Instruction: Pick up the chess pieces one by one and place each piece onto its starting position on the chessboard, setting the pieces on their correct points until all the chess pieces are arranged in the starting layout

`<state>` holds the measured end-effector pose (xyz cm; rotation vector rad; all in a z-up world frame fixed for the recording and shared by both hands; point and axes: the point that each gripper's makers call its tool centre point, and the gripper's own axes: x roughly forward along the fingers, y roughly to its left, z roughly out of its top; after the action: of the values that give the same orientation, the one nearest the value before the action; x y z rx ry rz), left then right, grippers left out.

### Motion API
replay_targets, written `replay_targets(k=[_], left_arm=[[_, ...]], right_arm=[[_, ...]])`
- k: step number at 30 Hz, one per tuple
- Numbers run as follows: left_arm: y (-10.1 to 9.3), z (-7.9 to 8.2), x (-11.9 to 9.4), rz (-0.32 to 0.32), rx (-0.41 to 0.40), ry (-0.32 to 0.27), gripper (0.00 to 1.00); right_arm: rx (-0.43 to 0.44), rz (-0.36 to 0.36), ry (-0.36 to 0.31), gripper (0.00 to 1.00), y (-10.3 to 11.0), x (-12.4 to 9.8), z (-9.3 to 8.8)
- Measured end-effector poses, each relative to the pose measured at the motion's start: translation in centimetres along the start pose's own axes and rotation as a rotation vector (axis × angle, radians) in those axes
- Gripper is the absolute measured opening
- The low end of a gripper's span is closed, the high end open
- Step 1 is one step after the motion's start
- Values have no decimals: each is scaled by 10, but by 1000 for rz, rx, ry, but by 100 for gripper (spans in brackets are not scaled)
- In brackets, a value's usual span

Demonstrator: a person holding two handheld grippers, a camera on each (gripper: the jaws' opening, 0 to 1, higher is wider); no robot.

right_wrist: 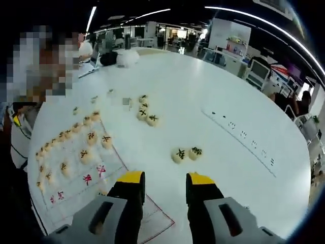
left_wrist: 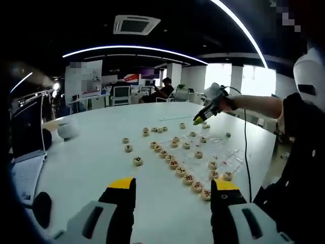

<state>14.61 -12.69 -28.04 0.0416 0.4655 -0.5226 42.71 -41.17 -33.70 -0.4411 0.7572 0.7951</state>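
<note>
Open office (desks (left_wrist: 122,94), monitors (right_wrist: 258,68)).

Both views face the chessboard (right_wrist: 76,168) from opposite sides, sharing it

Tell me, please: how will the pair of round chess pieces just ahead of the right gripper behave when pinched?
The two pieces look like flat, low discs, so probably stable, not rolling. They touch each other, so the right gripper may nudge the neighbour.

Chess pieces (right_wrist: 84,137) on chessboard (right_wrist: 119,168), on table (right_wrist: 213,86); two pieces (right_wrist: 187,153) apart, right of board.
</note>
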Motion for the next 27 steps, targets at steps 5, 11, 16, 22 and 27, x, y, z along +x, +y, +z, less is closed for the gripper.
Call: replay_targets(k=[5, 11, 16, 22, 27], left_arm=[[0, -2, -2, -1, -6, 1, 60], [6, -8, -4, 11, -20, 11, 60], [4, -8, -4, 8, -20, 11, 60], [3, -8, -4, 9, -18, 16, 60], [-1, -10, -4, 7, -13, 27, 60]], right_arm=[[1, -1, 64, 33, -2, 24, -3], [20, -17, 80, 33, -13, 36, -2], [49, -28, 66, 29, -19, 39, 2], [39, -49, 71, 19, -22, 43, 1], [33, -54, 56, 19, -22, 36, 1]])
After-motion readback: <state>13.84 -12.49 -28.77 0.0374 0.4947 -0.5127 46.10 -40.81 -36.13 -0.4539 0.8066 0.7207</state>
